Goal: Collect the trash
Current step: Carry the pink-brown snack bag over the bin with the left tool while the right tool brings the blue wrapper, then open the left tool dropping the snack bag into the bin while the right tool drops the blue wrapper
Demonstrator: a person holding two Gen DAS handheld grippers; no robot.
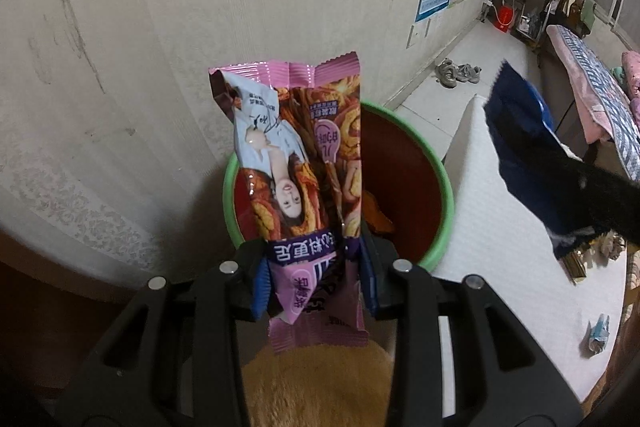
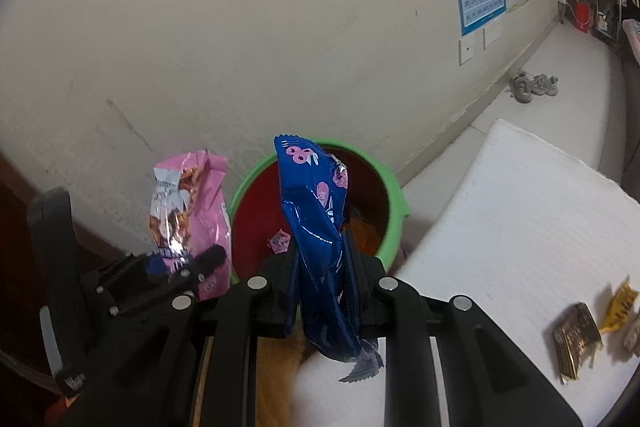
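Observation:
My left gripper [image 1: 314, 259] is shut on a pink snack wrapper [image 1: 296, 163] that stands upright in front of the bin [image 1: 446, 187], a red bucket with a green rim. My right gripper [image 2: 322, 263] is shut on a blue wrapper [image 2: 316, 219], held upright just before the same bin [image 2: 394, 203]. Some orange trash and a small pink scrap [image 2: 279, 241] lie inside the bin. In the right wrist view the left gripper [image 2: 176, 267] and its pink wrapper [image 2: 200, 195] sit at the bin's left. In the left wrist view the blue wrapper [image 1: 520, 143] shows at the right.
A white mat [image 2: 520, 227] lies right of the bin, with a gold wrapper [image 2: 574, 337], a yellow scrap [image 2: 620, 307] and a crumpled bluish scrap [image 1: 599, 333] on it. A cream wall rises behind the bin. Shoes [image 2: 534, 87] sit by the wall. A bed [image 1: 600, 95] stands far right.

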